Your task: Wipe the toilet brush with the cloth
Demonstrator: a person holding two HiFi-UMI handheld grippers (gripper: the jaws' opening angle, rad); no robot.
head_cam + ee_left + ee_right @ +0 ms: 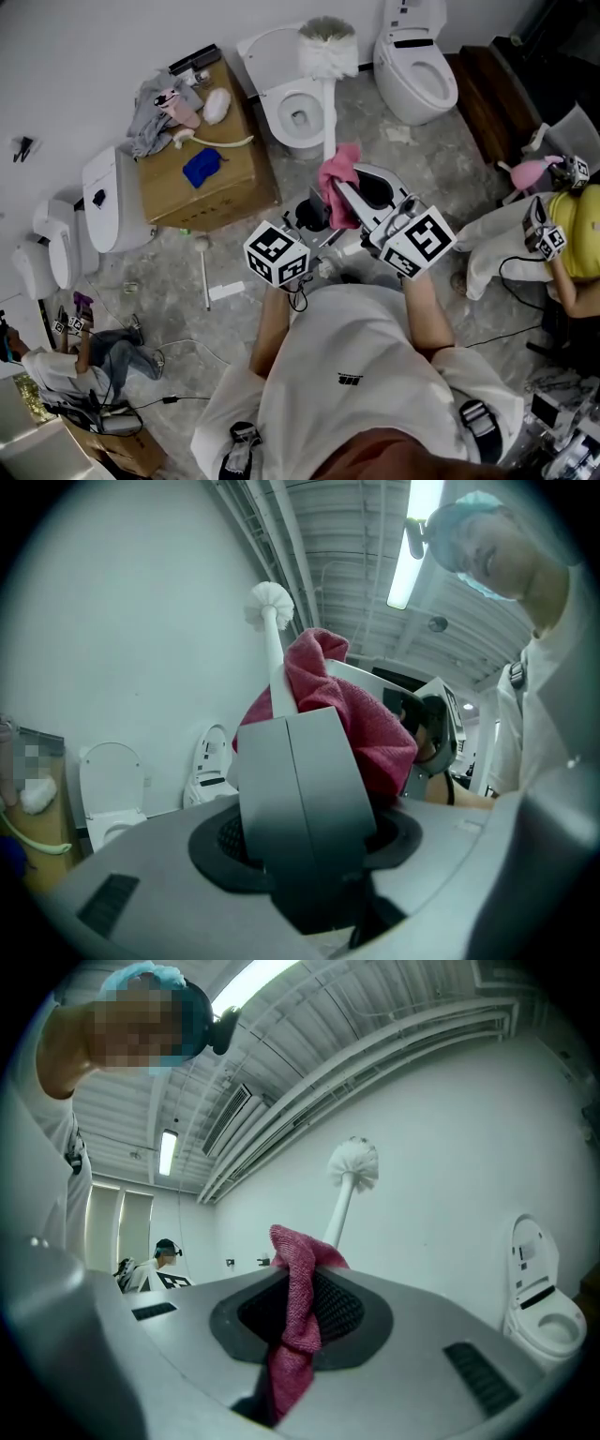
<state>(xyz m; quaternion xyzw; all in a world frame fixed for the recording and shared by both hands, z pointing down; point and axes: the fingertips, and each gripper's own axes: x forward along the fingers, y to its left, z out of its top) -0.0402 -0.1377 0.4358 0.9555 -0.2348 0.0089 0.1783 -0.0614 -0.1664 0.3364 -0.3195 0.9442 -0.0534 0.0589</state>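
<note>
The white toilet brush point(328, 56) stands upright in front of me, bristle head on top. My left gripper point(317, 204) is shut on the lower end of its handle. In the left gripper view the handle point(275, 663) rises out of the closed left gripper point(286, 719), and the pink cloth point(361, 719) bunches just behind it. My right gripper point(349, 187) is shut on the pink cloth point(337, 178), which lies against the handle just above the left jaws. In the right gripper view the cloth point(298, 1288) hangs pinched in the right gripper point(298, 1265), with the brush head point(354, 1162) beyond it.
A cardboard box point(225, 183) with rags and a blue item stands at the left. White toilets point(295, 103) point(417, 61) stand ahead, and a tank point(112, 197) stands at the left. A seated person point(567, 234) is at the right, another point(84, 361) at the lower left. A stick point(204, 277) lies on the floor.
</note>
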